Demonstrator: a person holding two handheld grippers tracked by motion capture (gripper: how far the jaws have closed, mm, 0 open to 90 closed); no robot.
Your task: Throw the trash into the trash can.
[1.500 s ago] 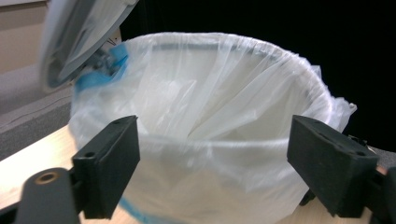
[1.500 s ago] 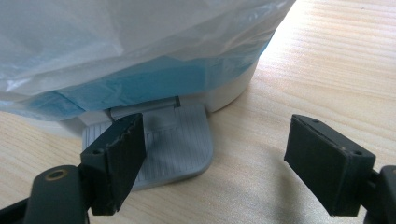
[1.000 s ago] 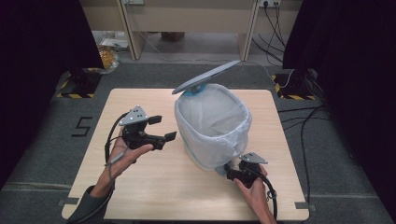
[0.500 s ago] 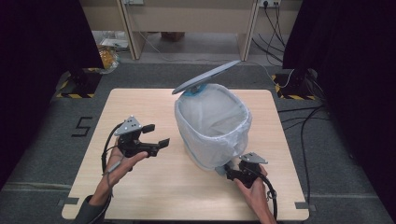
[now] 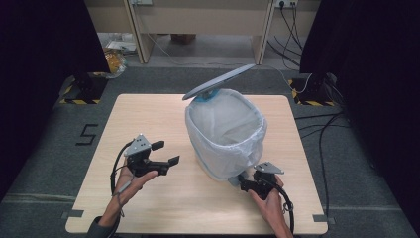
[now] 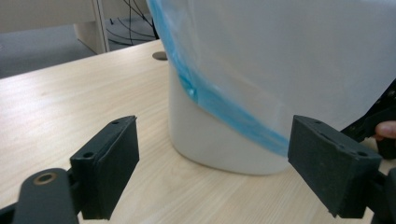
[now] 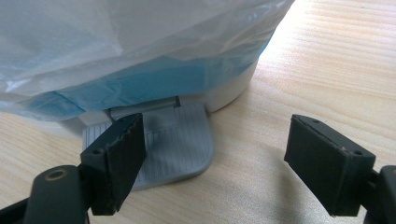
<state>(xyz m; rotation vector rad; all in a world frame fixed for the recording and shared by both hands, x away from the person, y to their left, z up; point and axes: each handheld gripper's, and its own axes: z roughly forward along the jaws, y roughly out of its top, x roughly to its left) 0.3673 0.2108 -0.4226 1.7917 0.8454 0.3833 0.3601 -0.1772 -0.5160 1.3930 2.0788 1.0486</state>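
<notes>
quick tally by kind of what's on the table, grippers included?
Pedal bin, lid up: 1
Bin liner, white and blue plastic, folded over the bin's rim: 1
Grey foot pedal at the bin's base: 1
Grippers: 2, left gripper and right gripper, both open
Total: 5

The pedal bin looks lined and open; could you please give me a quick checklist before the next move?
1. Lid raised: ok.
2. Bag folded over the rim all round: ok on the near side, far side under the lid cannot tell.
3. Right gripper open: ok; its left finger is over the pedal, whether it presses cannot tell.
4. Left gripper open and apart from the bin: ok.
5. Bin flat on the table: ok.
</notes>
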